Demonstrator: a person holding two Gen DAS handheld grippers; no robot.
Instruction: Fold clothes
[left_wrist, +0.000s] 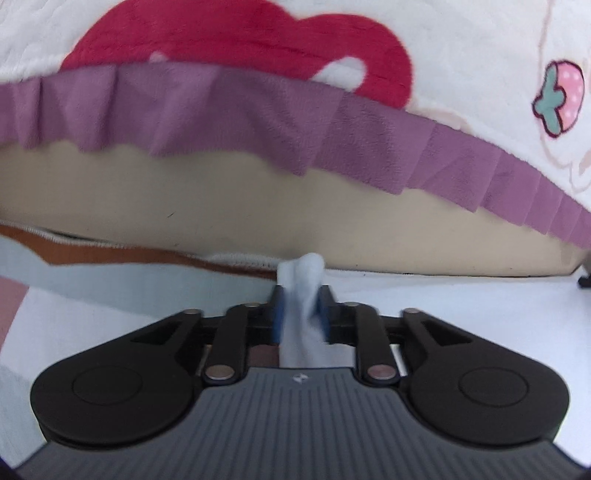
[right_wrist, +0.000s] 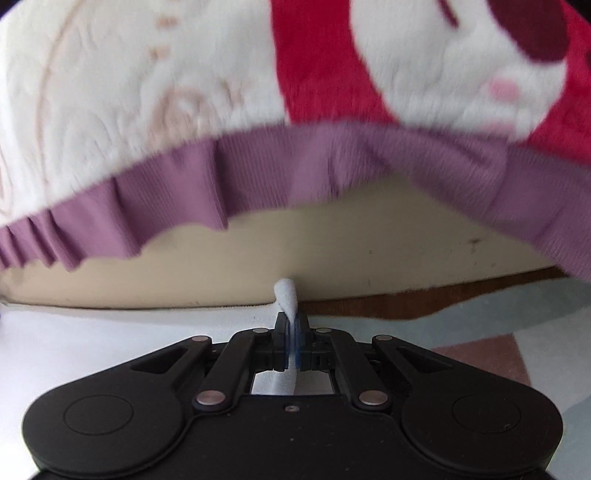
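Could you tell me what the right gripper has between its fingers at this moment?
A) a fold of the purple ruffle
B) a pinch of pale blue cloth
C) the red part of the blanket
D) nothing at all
B: the right gripper is shut on a pinch of pale blue cloth that sticks out past its tips, while the purple ruffle hangs well beyond it.

Beige mattress (left_wrist: 221, 206) (purple-frilled blanket (left_wrist: 258, 107))
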